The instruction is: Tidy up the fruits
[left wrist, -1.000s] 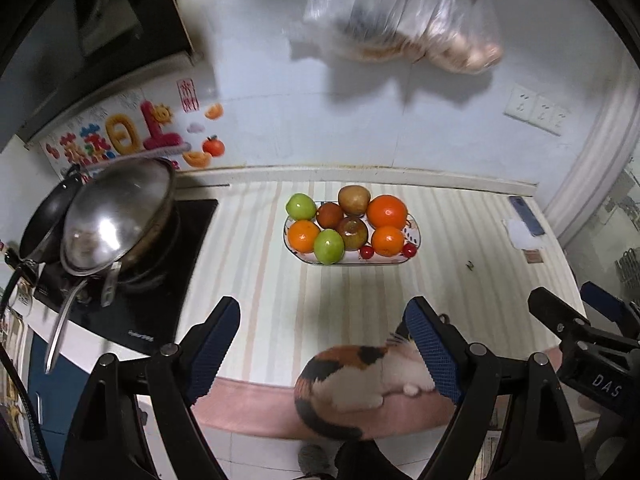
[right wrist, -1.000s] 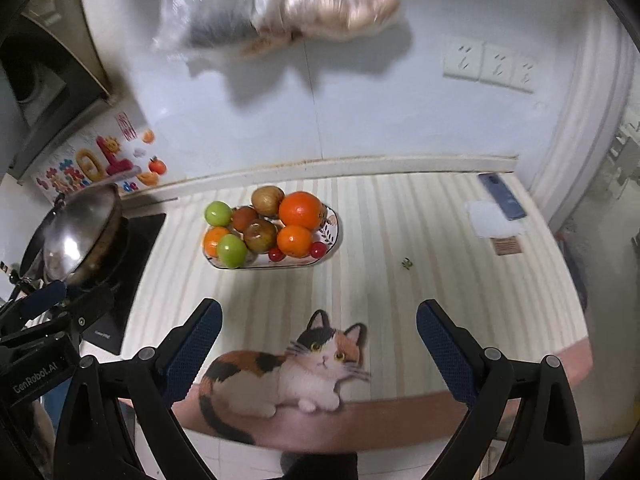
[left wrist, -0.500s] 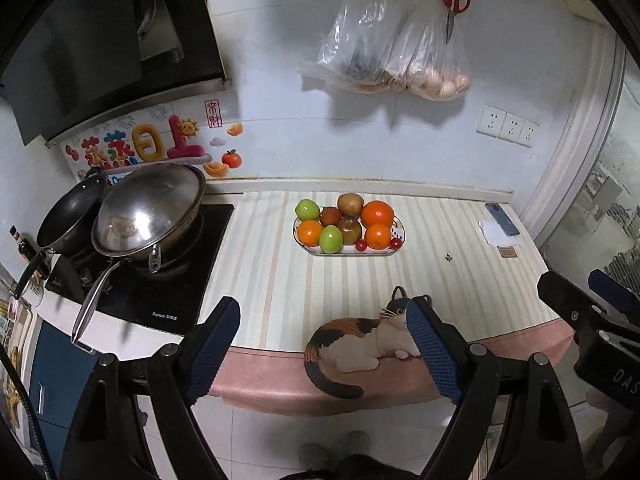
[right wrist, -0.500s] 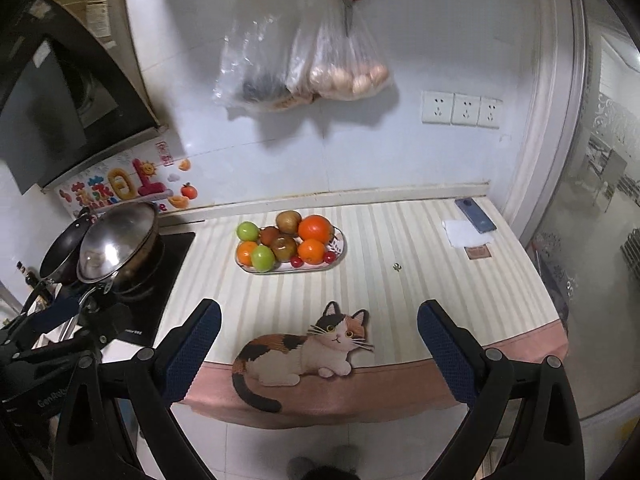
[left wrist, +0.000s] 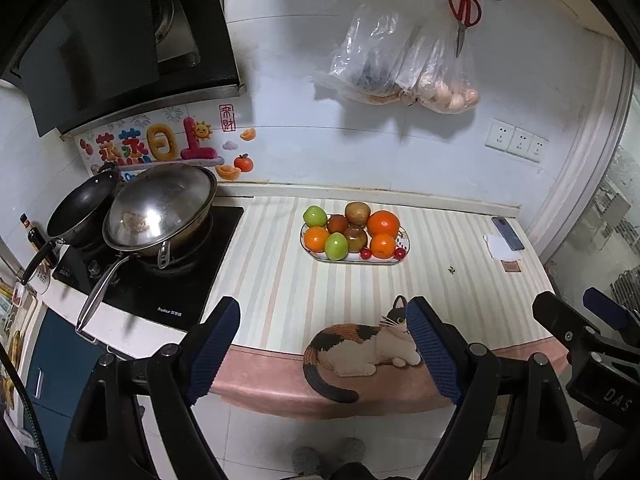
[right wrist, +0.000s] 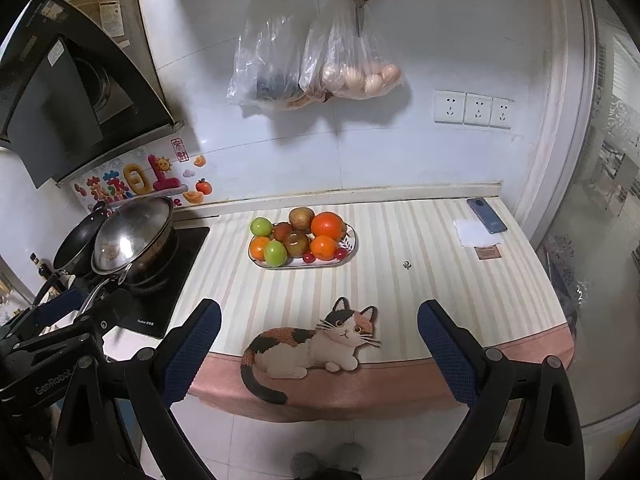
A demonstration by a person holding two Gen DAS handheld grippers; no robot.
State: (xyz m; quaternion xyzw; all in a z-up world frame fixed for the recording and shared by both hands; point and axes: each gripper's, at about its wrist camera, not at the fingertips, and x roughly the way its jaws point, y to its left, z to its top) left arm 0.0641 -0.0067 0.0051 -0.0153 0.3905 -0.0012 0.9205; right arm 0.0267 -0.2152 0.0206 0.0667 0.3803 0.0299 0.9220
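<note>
An oval white plate (left wrist: 403, 240) (right wrist: 351, 236) sits on the striped counter near the back wall. It holds oranges (left wrist: 383, 223) (right wrist: 327, 225), green apples (left wrist: 335, 245) (right wrist: 276, 253), a kiwi (left wrist: 357, 211), brownish fruits and small red cherry tomatoes (left wrist: 365, 254). My left gripper (left wrist: 322, 320) is open and empty, held back off the counter's front edge. My right gripper (right wrist: 319, 326) is also open and empty, likewise in front of the counter, well short of the plate.
A stove with a steel wok (left wrist: 160, 210) and a black pan (left wrist: 82, 212) stands at the left. A cat picture (right wrist: 312, 344) marks the counter's front edge. A phone (right wrist: 486, 215) and paper lie at the right. Bags (right wrist: 316, 68) and scissors hang on the wall.
Both grippers have pulled back and up from the counter, so the plate looks smaller and farther away. Both stay open and empty.
</note>
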